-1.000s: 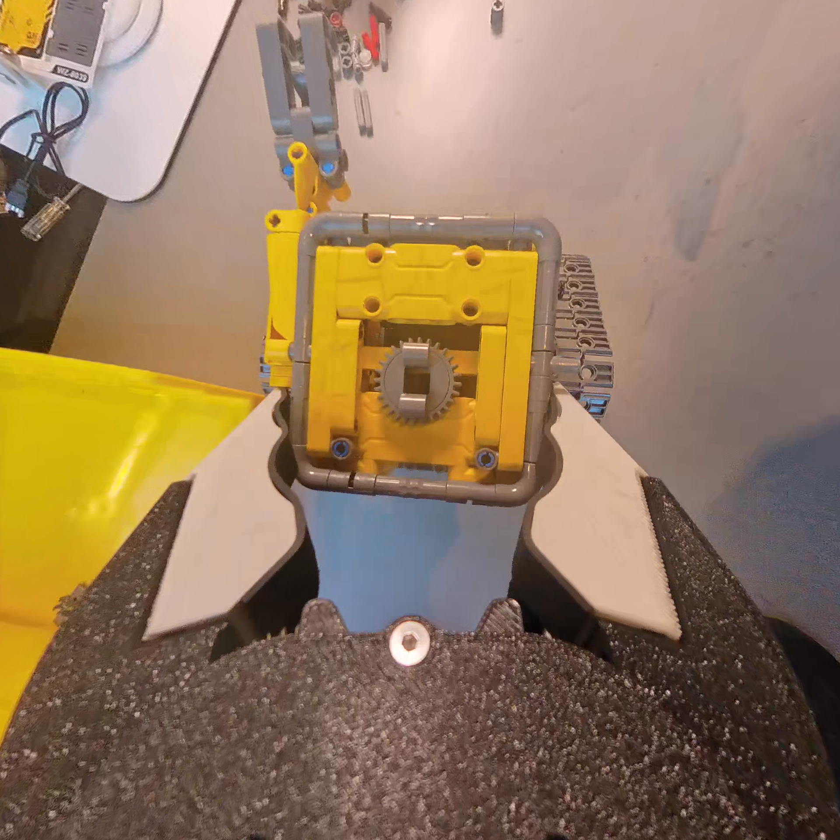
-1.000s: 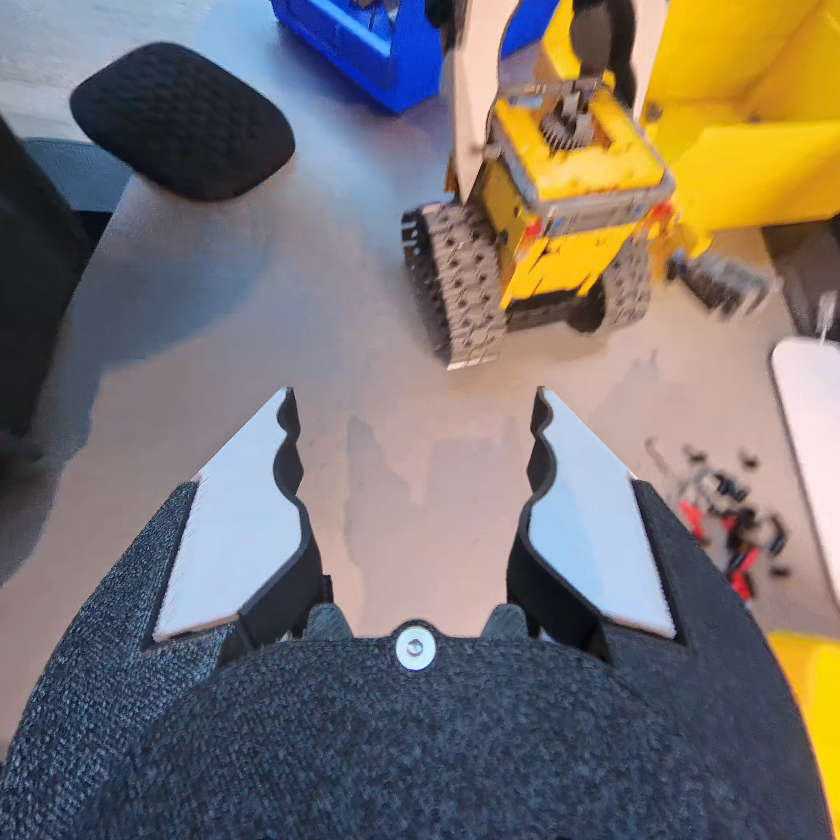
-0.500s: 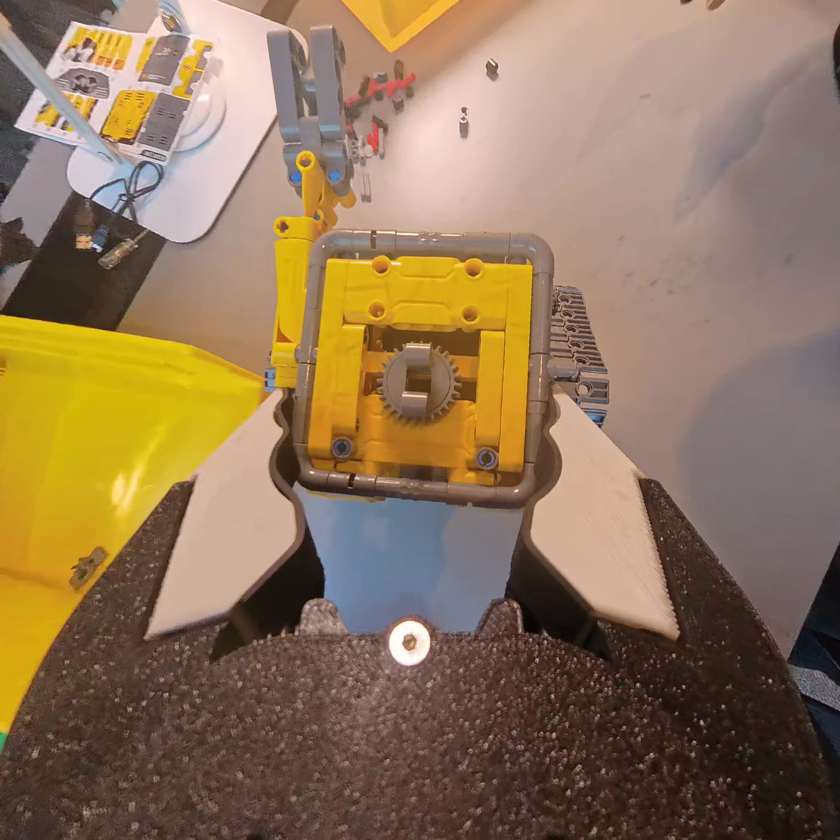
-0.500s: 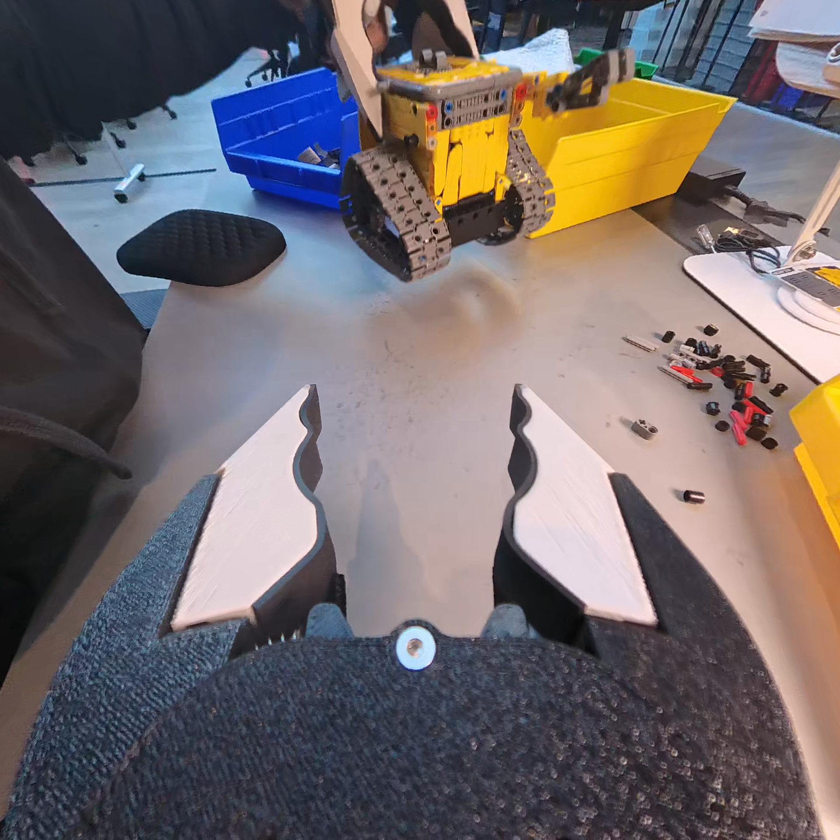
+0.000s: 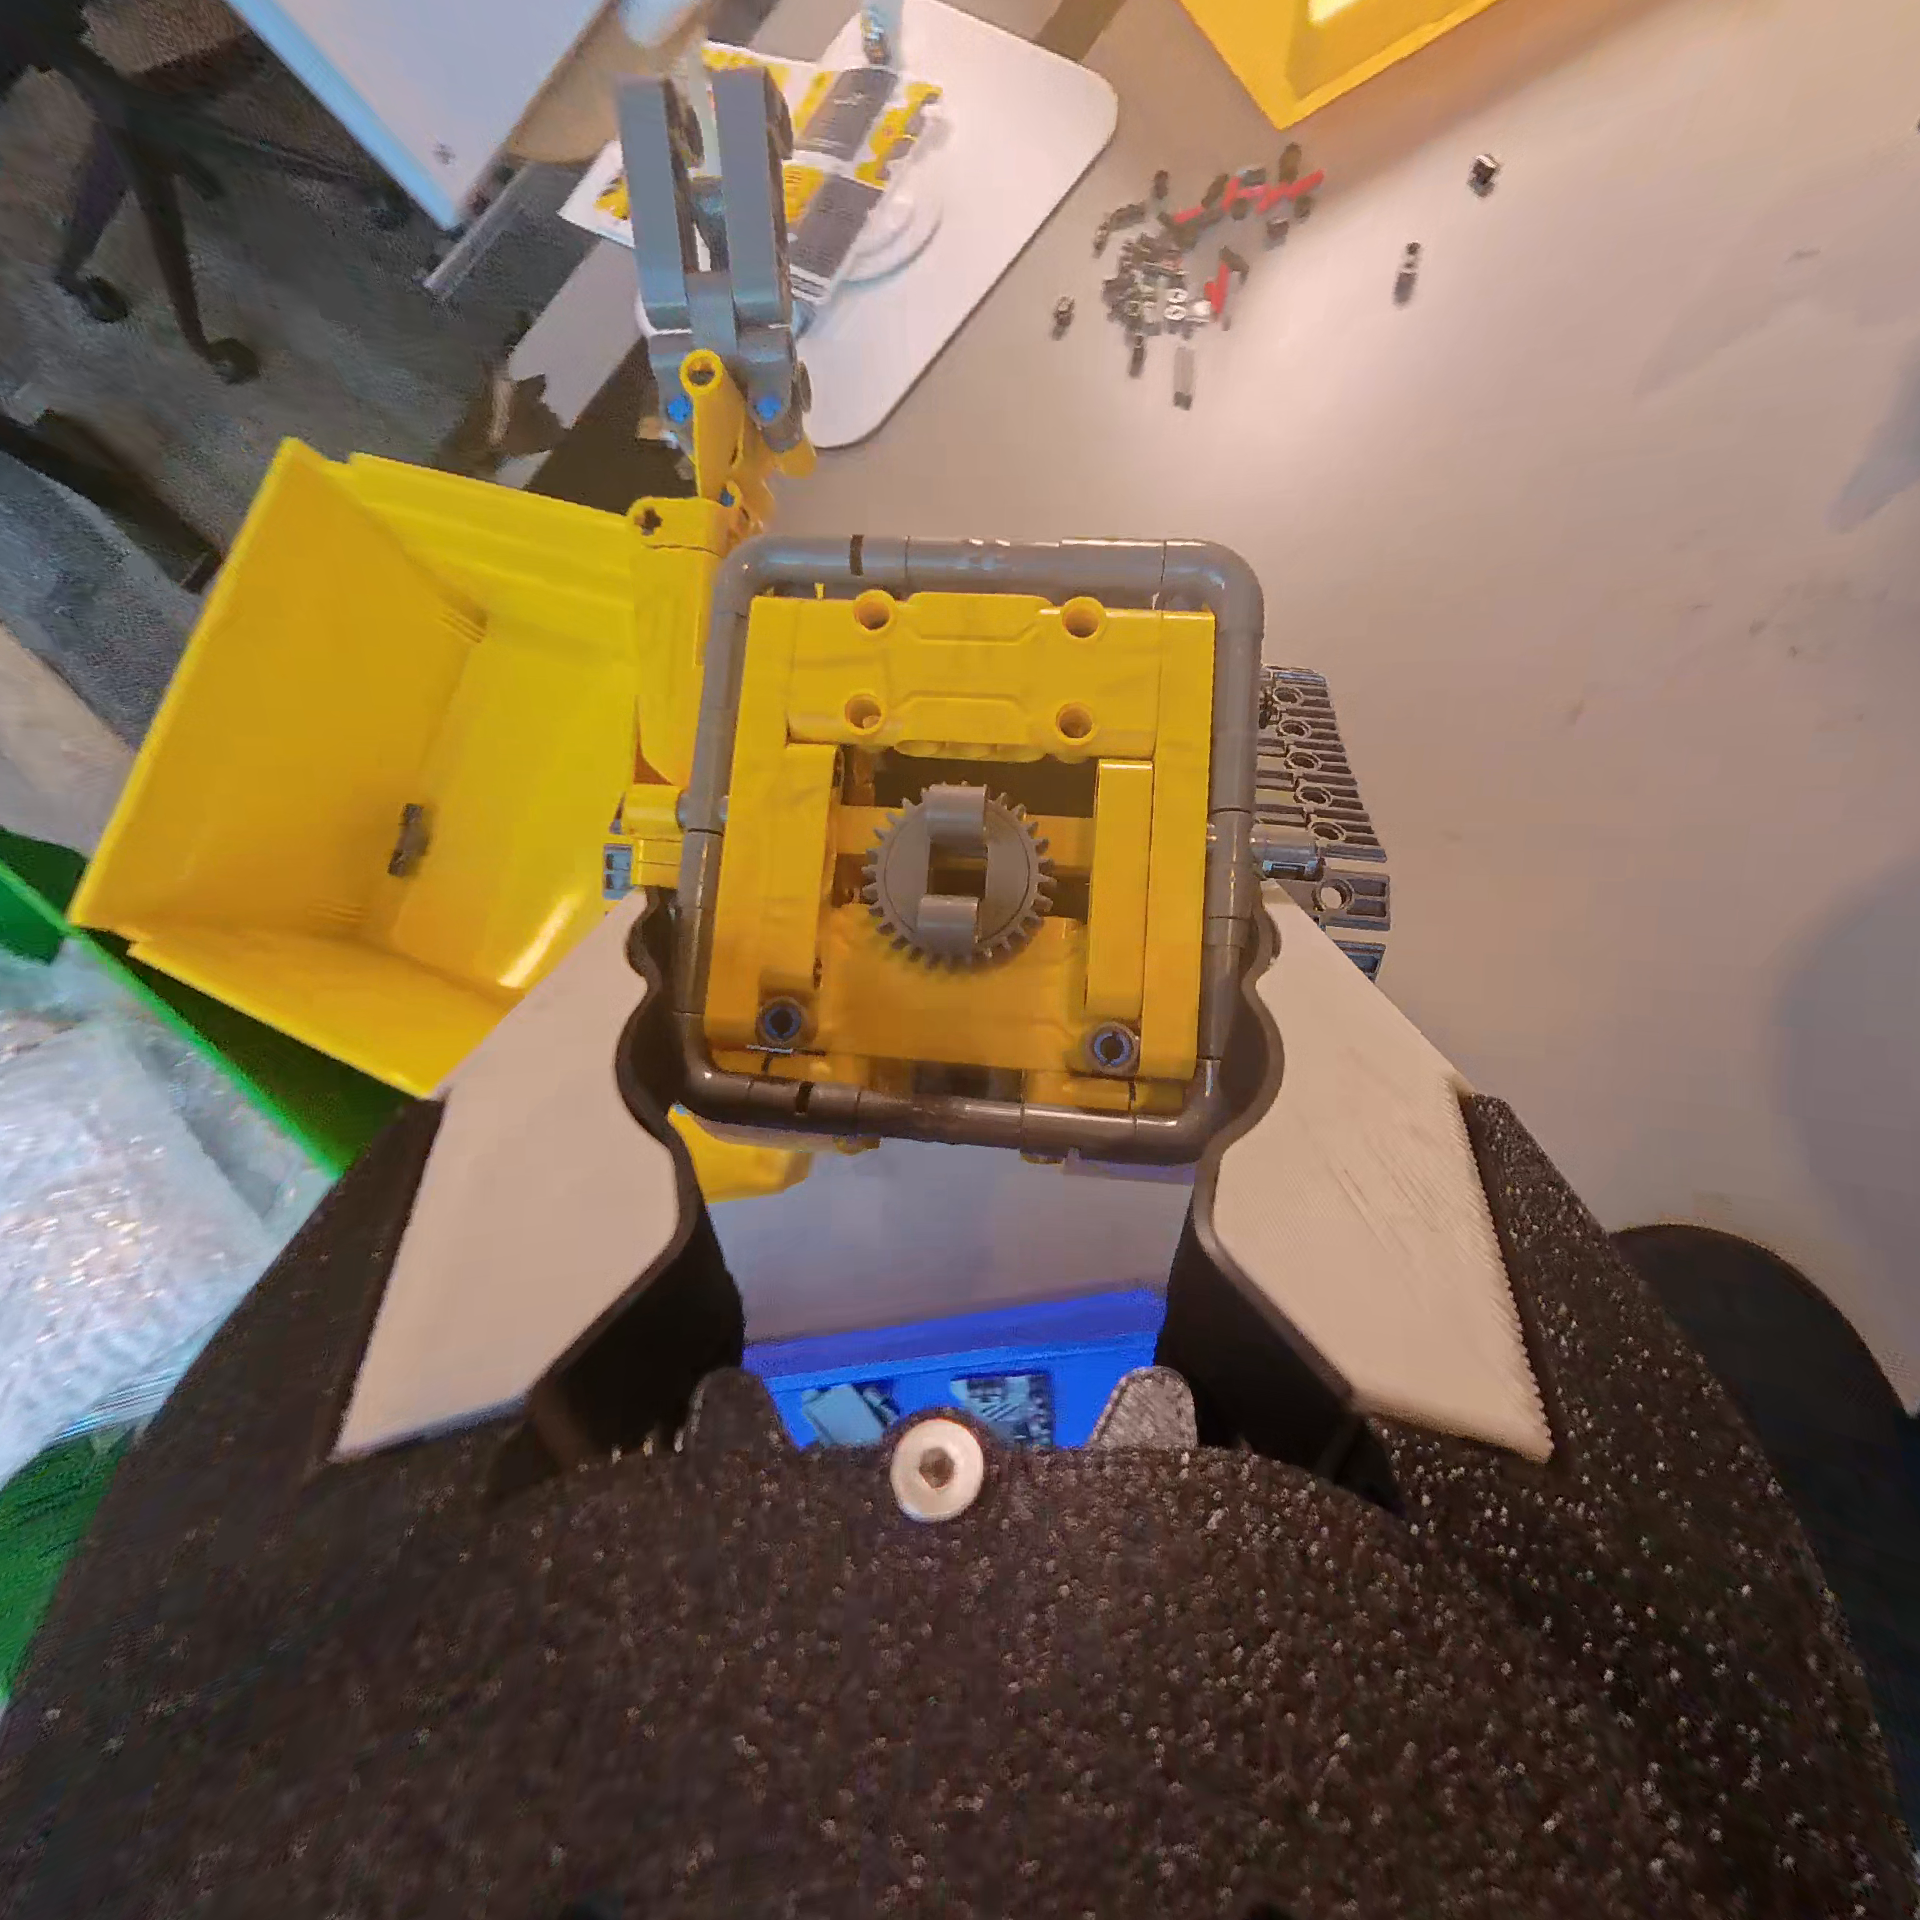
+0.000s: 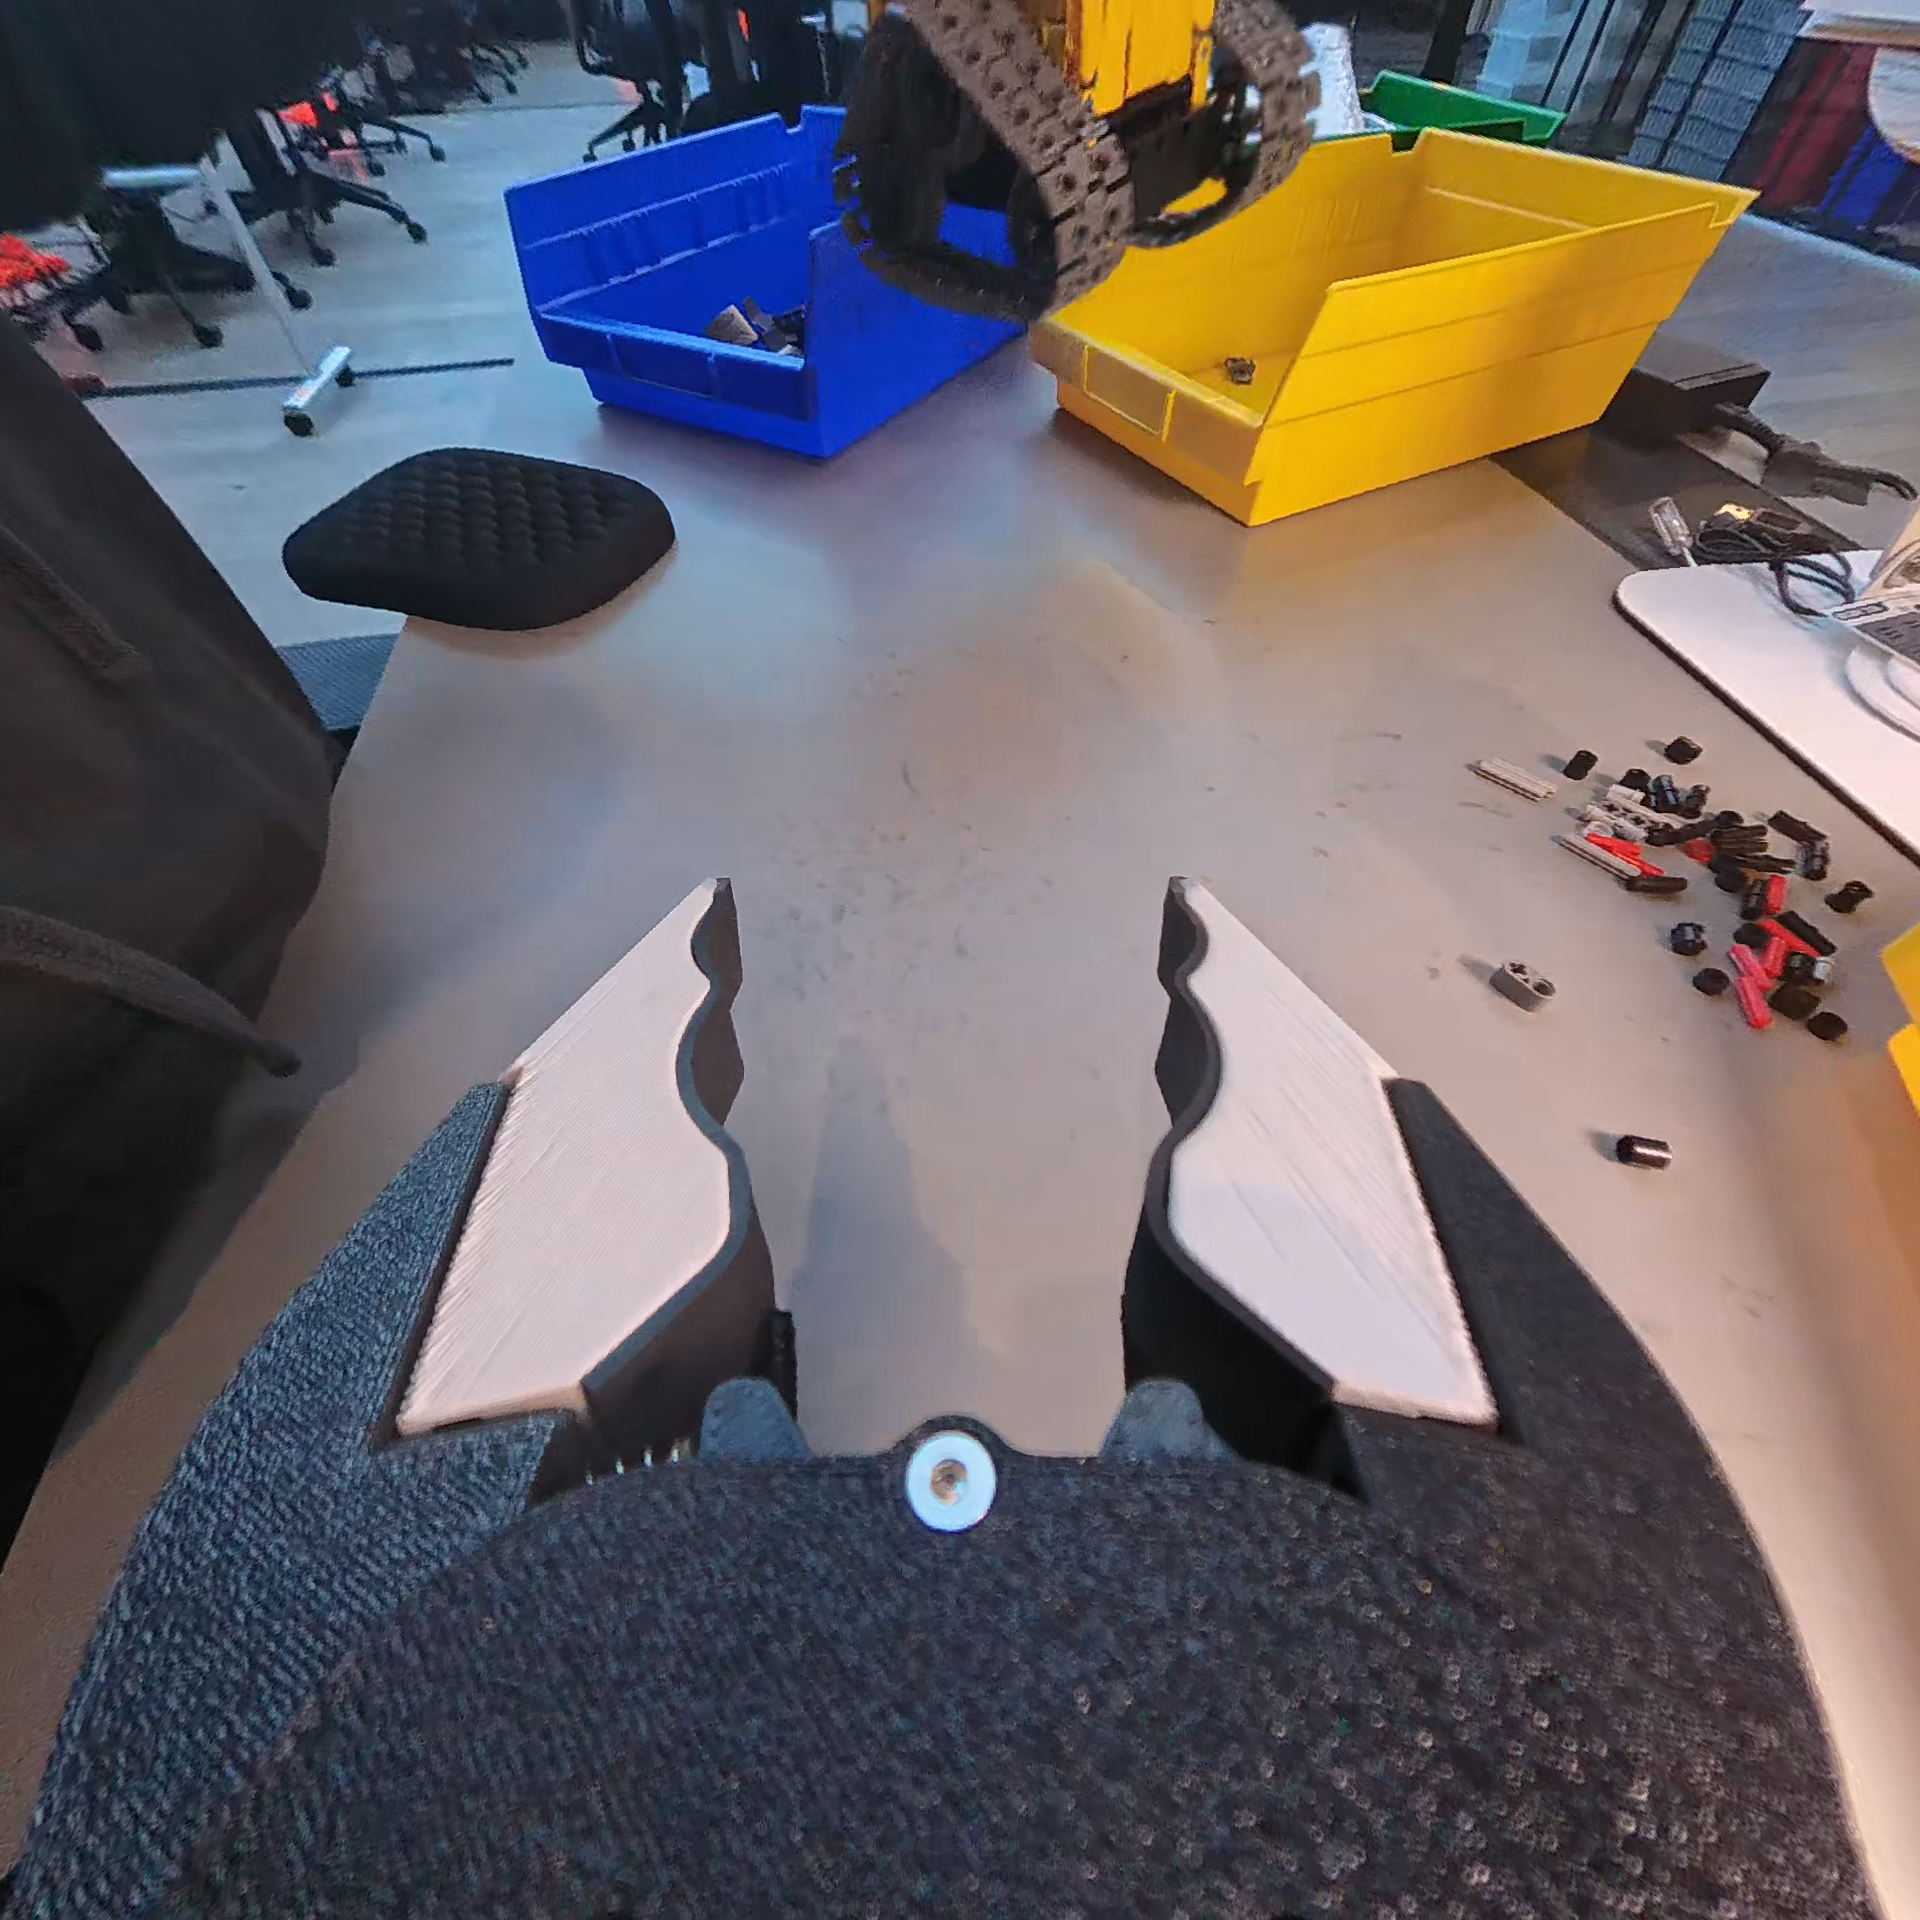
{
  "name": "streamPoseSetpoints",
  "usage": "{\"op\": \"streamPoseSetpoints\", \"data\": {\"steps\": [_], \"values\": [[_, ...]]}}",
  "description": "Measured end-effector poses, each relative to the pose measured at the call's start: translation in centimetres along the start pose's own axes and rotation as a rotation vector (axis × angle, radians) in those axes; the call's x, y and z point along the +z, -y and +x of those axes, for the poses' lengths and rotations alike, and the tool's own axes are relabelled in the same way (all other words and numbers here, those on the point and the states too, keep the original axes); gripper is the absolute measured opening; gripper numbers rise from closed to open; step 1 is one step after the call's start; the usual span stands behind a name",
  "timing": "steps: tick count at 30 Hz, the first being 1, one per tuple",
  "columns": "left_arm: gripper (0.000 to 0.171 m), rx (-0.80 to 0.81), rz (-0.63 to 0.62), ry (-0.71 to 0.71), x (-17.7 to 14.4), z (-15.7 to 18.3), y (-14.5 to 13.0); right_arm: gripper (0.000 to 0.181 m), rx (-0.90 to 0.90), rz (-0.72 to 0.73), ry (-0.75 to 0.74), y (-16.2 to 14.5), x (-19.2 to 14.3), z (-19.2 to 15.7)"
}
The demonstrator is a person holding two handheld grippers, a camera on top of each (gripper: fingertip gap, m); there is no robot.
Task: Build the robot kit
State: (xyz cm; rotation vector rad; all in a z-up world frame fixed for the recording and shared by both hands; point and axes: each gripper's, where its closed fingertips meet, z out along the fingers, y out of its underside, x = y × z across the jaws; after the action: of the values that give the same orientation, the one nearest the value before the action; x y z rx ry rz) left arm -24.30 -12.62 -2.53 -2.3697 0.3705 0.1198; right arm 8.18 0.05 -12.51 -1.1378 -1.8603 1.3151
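Item: yellow tracked brick model (image 5: 966, 831) — clamped by its grey top frame in our left gripper (image 5: 951, 997), lifted above the table (image 6: 987, 727), over the blue bin (image 6: 675, 270) and yellow bin (image 6: 1455, 312). Our right gripper (image 6: 951, 935) — jaws apart, empty, low and well short of it.

We counted two grippers: the left gripper (image 5: 951, 940), clamped on the one yellow brick-built tracked model (image 5: 966, 831), and the right gripper (image 6: 940, 935), with its fingers spread over bare table (image 6: 987, 727). Bins came to four: two yellow bins (image 6: 1382, 343) (image 5: 1330, 52), one blue bin (image 6: 707, 291) and one green bin (image 6: 1455, 109). We saw one black pad (image 6: 478, 535), one white board (image 5: 935, 208) and one scatter of small loose parts (image 6: 1725, 873), too many and too small to number.
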Motion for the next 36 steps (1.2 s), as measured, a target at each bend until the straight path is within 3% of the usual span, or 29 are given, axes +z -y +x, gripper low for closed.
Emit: {"op": "streamPoseSetpoints", "data": {"steps": [6, 14, 23, 27, 31, 33, 36], "values": [[0.105, -0.045, -0.045, 0.084, 0.4, -7.8, 1.3, 0.081, 0.000, -0.029, 0.018, -0.6, 1.0, -0.2], [0.106, -0.097, -0.127, 0.055, 6.8, -16.0, 0.3, 0.079, 0.018, -0.069, 0.004, -1.9, 1.3, -0.1], [0.107, -0.102, -0.155, -0.031, 13.6, -16.2, -4.9, 0.079, 0.070, -0.037, 0.040, -2.1, 1.9, 0.6], [0.107, -0.082, -0.103, -0.016, 13.3, -16.2, -5.1, 0.082, 0.075, -0.022, 0.052, -1.8, 2.4, 0.8], [0.121, -0.053, -0.028, 0.078, 10.4, -17.0, -3.6, 0.086, 0.070, -0.028, 0.020, -2.0, 2.4, 1.3], [0.122, -0.035, 0.068, 0.173, 8.0, -17.5, -1.7, 0.087, 0.067, -0.020, -0.003, -1.9, 2.2, 1.6], [0.113, -0.043, 0.318, 0.289, 3.4, -16.2, 2.9, 0.089, 0.061, 0.012, -0.045, -1.4, 1.9, 2.2]]}}
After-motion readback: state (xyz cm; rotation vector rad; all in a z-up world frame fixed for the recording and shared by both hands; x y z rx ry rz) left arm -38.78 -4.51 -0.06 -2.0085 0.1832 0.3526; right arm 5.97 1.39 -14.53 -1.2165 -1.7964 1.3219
